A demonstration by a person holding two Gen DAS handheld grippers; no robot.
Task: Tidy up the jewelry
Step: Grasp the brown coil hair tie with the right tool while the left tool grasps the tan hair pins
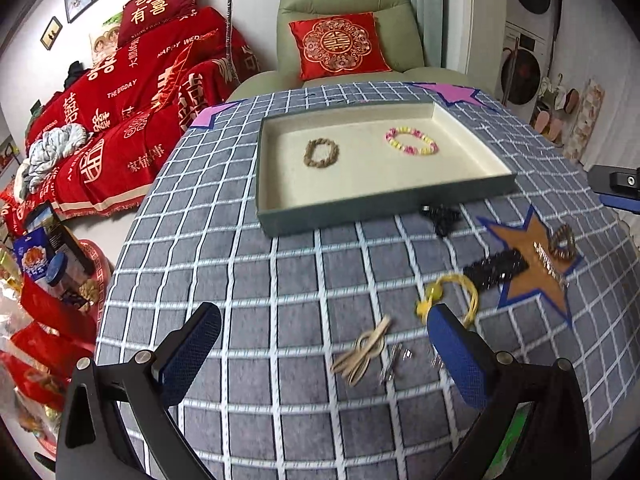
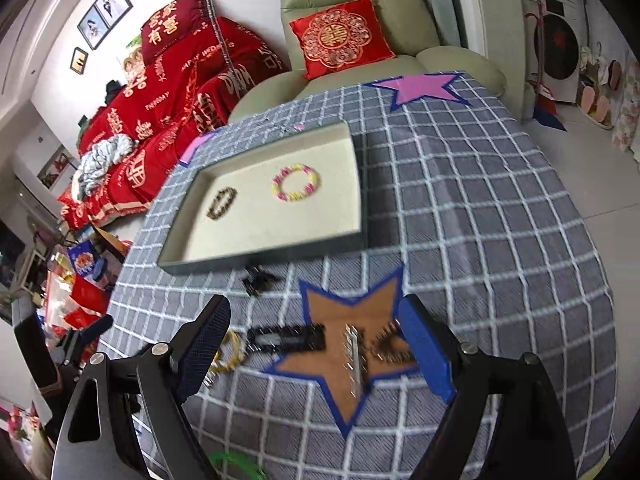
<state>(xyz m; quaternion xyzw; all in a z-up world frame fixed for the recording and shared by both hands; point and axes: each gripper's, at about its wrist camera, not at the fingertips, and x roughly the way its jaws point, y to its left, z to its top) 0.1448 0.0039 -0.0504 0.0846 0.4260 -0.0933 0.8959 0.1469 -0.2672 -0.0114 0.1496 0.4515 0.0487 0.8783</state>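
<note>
1. Tray [image 1: 276, 216] on desk [image 1: 280, 280], far half. Two bracelets already inside: brown beaded one [image 1: 321, 153] left, pink-and-yellow one [image 1: 412, 141] right, well apart.
2. Loose pieces on near half of desk: yellow cord bracelet [image 1: 460, 292], beige looped band [image 1: 366, 350], small silver pieces [image 1: 394, 360], black sequinned clip [image 1: 496, 270], silver comb clip [image 2: 354, 354], dark beaded bracelet [image 1: 562, 242], small black item [image 1: 440, 216] just outside tray's near wall.
3. Left tool [image 1: 320, 354]: wide open, nothing held; hovers above beige band and silver pieces; right pad [image 1: 456, 356] overlaps view of yellow cord.
4. Right tool [image 2: 316, 354]: wide open, nothing held; black clip, comb clip and dark bracelet lie between the pads, on brown star patch [image 2: 352, 392].
5. Step, judged: sorting partway, about to pick next piece. Which piece is meant: cannot tell.
6. Next move calls for: lowering onto one piece only, closing on it, lifting over tray's near wall, setting down in bare floor area away from the two bracelets.
7. Room: tray's near half free. Pieces under right tool crowded, some touching; risk of catching two. Desk edge close on the right side.
</note>
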